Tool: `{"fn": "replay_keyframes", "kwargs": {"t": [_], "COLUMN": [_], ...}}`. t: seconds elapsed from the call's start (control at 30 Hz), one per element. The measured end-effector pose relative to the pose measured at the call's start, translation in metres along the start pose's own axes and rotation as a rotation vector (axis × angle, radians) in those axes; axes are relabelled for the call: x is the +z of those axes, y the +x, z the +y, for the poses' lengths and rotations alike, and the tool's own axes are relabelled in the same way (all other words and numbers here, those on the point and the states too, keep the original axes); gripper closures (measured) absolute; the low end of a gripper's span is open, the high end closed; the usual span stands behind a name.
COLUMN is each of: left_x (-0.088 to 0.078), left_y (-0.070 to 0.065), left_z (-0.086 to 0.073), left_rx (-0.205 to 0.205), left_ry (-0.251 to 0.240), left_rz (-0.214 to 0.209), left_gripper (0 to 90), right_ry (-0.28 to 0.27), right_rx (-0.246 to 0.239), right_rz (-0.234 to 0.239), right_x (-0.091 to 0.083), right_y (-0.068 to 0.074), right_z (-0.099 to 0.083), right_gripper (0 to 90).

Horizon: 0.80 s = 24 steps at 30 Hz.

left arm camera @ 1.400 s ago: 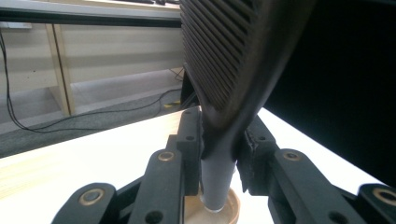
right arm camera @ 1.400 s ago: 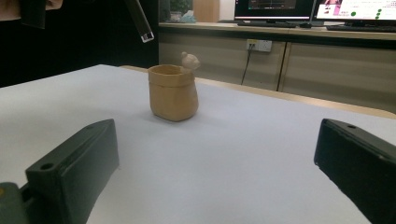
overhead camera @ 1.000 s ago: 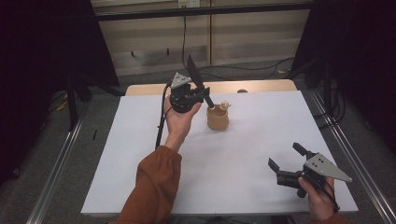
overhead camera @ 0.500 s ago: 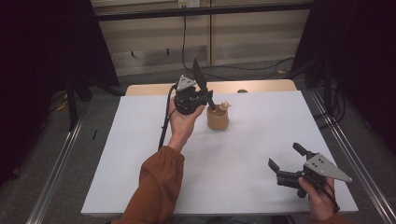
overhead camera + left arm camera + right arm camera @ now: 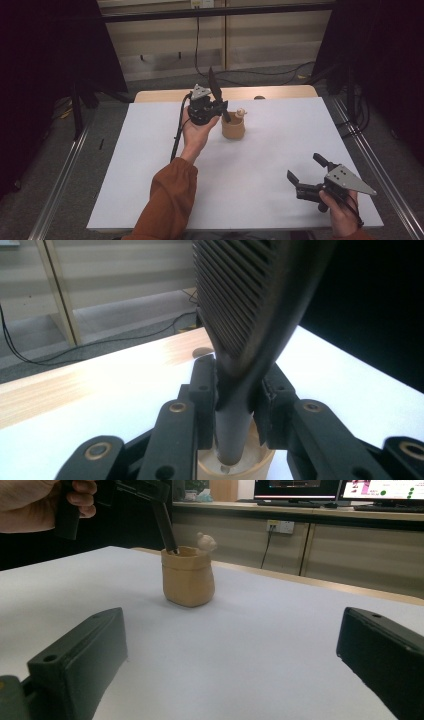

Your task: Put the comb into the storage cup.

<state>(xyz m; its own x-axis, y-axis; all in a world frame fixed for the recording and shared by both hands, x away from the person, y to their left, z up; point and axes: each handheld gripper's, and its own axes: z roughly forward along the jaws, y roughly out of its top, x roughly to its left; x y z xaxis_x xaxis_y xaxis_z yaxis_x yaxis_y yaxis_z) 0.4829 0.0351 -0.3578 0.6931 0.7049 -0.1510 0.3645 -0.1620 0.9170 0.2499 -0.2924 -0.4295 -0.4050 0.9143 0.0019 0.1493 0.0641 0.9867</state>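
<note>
While the small tan pot [image 5: 233, 129] sits near the back middle of the white desk [image 5: 150, 165], the left hand-held gripper [image 5: 216, 102] pinches a black ridged spatula [image 5: 240, 310]. A second ago the spatula was higher; now its handle tip dips into the pot, so it is probably being put in. The pot looks soft and rounded. The right hand-held gripper [image 5: 306, 172] waits wide apart, holding nothing.

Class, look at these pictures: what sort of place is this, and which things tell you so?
Probably a lab or office workroom: a white table between black curtains, computer screens on a counter behind, cables on the floor.
</note>
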Motion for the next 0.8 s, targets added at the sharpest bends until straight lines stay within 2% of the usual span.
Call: {"fn": "replay_keyframes", "kwargs": {"t": [0.5, 0.8], "left_x": [0.006, 0.008], "left_y": [0.001, 0.005], "left_z": [-0.012, -0.016], "left_rx": [-0.022, -0.02], "left_ry": [0.007, 0.019], "left_rz": [-0.009, -0.004], "left_gripper": [73.0, 73.0], "right_ry": [0.002, 0.003], "right_rx": [0.001, -0.001], "right_rz": [0.002, 0.003], "right_x": [0.0, 0.0], "right_y": [0.0, 0.0], "right_z": [0.0, 0.0], "right_gripper": [0.0, 0.0]}}
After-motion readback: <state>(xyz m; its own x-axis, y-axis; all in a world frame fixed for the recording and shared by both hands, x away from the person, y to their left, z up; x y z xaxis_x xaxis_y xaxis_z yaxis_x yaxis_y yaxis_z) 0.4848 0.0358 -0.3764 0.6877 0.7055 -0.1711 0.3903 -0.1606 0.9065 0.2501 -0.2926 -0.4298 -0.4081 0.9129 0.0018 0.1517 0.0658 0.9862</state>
